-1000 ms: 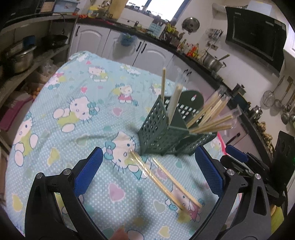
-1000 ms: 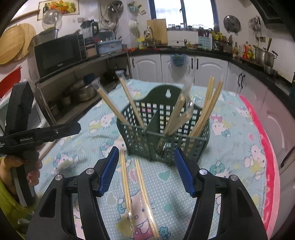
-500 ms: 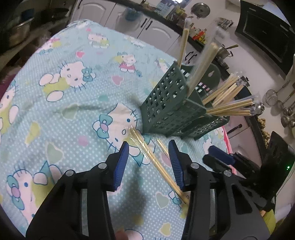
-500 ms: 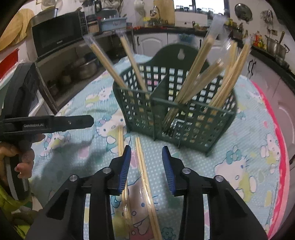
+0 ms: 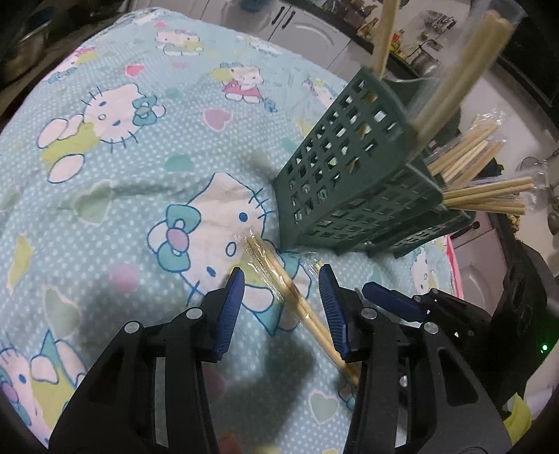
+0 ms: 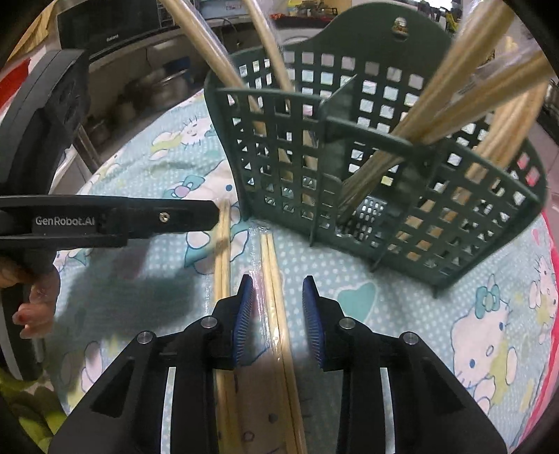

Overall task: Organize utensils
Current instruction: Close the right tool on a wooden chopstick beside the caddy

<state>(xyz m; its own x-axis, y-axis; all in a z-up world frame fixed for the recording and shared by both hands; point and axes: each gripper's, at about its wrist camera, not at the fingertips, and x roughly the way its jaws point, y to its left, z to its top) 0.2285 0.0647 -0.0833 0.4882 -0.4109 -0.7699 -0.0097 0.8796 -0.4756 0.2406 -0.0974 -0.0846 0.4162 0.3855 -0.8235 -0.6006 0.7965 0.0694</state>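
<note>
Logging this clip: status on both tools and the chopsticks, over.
Left tool open, straddling one wrapped wooden chopstick pair. Right tool closing around second wrapped pair, no grip yet. Green plastic lattice caddy just ahead; path clear.

A home kitchen, with a cloth-covered bench in the middle.

White cabinet doors point(image 5: 304, 33) with dark handles run under a dark countertop point(image 5: 380, 52) at twelve o'clock in the left wrist view, where bottles and a metal pot point(image 5: 424, 61) crowd the top. In the right wrist view a black microwave point(image 6: 108, 24) sits on a shelf at eleven o'clock, with steel pots point(image 6: 164, 92) stored on the rack below it. The bench wears a teal cartoon-cat cloth point(image 5: 115, 115) (a household touch, not a shop's), and a green slotted chopstick caddy point(image 6: 367, 157) stands on it.
</note>
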